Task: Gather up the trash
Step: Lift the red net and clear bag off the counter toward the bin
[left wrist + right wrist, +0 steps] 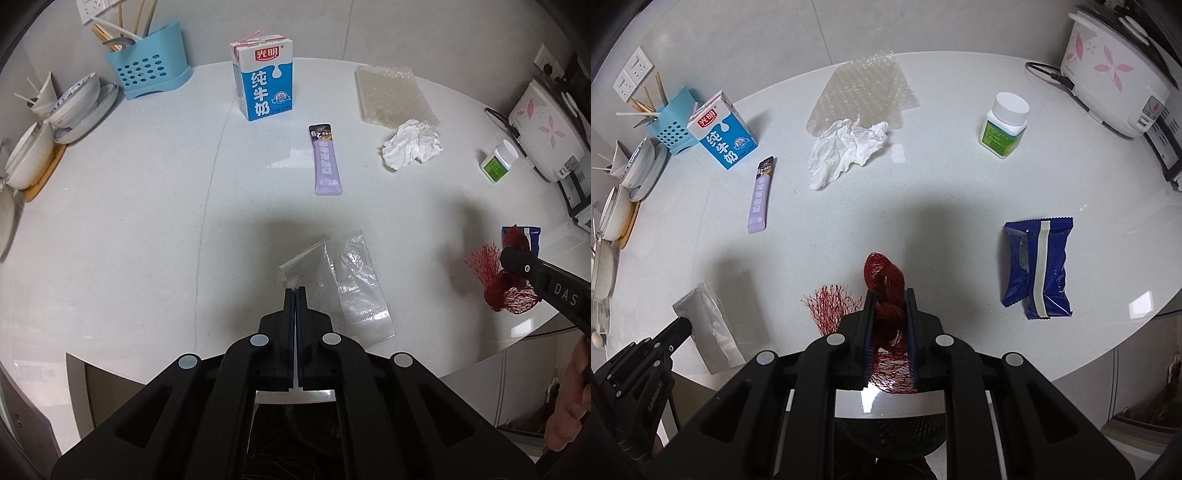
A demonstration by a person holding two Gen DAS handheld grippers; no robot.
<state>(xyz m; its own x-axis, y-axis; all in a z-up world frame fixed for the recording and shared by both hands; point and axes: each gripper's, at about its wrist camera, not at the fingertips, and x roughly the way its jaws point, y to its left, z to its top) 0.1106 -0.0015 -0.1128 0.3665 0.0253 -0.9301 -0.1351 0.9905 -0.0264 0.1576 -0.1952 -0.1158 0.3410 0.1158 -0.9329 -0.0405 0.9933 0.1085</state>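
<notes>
My left gripper (295, 291) is shut on a corner of a clear plastic bag (351, 280), which hangs from the tips just above the white counter (147, 221). The right wrist view shows that bag (705, 325) at the lower left, with the left gripper (681, 325) at its edge. My right gripper (889, 295) is shut on a bunched red mesh net (884, 275), and loose mesh spills out to its left. Lying on the counter are a blue milk carton (264, 85), a purple sachet (325, 162), a crumpled tissue (846, 151), bubble wrap (864, 92) and a blue wrapper (1039, 266).
A white pill bottle (1004, 123) and a flowered rice cooker (1115, 74) stand at the right. A blue utensil holder (151, 70) and stacked bowls (74, 103) fill the left. The counter's front edge (1089, 365) curves close below the grippers. A person's hand (570, 398) shows at the lower right.
</notes>
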